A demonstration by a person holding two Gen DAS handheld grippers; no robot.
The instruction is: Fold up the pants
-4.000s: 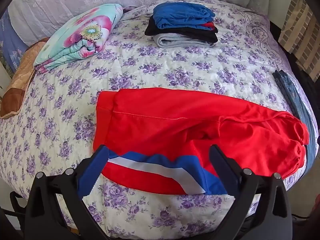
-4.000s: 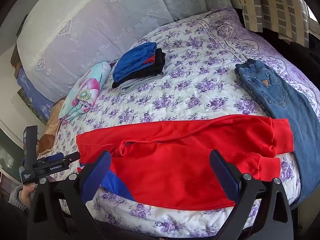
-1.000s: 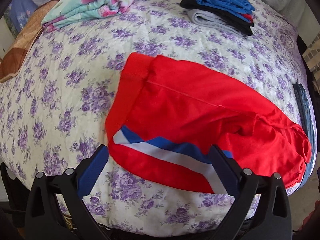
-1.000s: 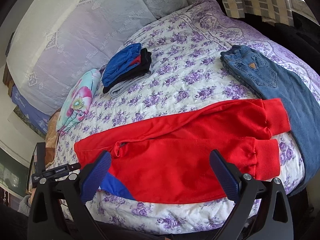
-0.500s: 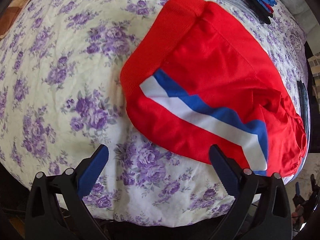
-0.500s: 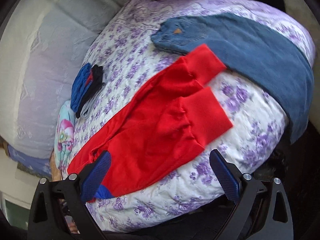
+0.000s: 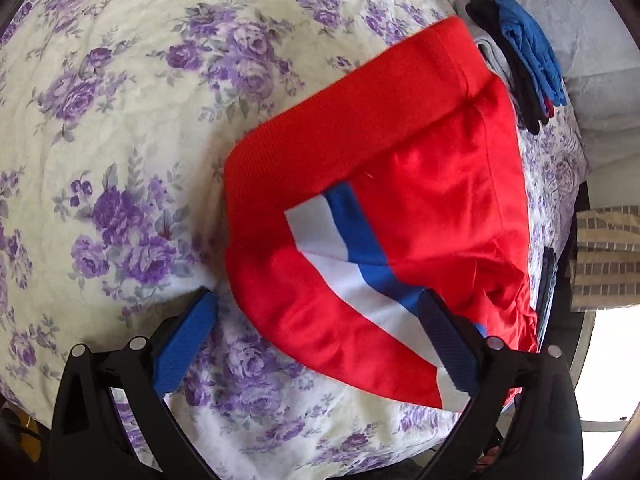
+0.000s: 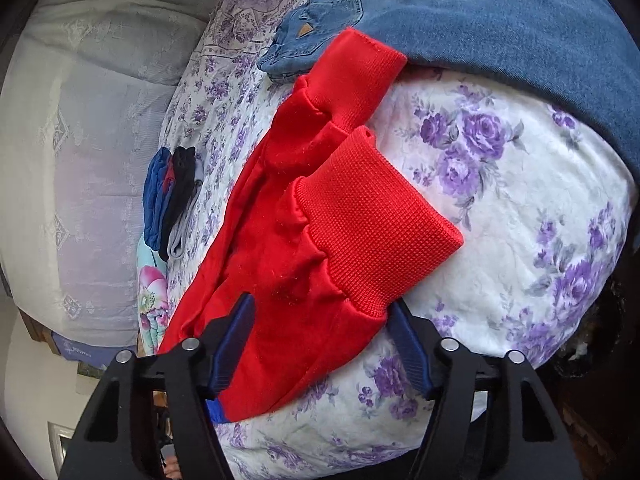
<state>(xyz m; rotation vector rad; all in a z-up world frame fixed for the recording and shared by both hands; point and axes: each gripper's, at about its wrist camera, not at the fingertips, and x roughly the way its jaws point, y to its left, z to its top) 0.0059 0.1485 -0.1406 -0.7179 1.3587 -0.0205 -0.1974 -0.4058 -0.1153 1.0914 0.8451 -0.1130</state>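
The red pants (image 7: 400,184) lie flat across the bed (image 7: 120,120). Left gripper (image 7: 316,344) straddles the waist corner, jaws apart. Right gripper (image 8: 320,344) is closing over the near cuff (image 8: 372,232), not yet pinching; both should bite full layers before lifting.

No lettering, number or brand name is showing legibly anywhere in either view. A small tan triangular patch (image 8: 305,30) is sitting on the back pocket of the blue jeans (image 8: 500,20), but any wording on it is proving too small to read.
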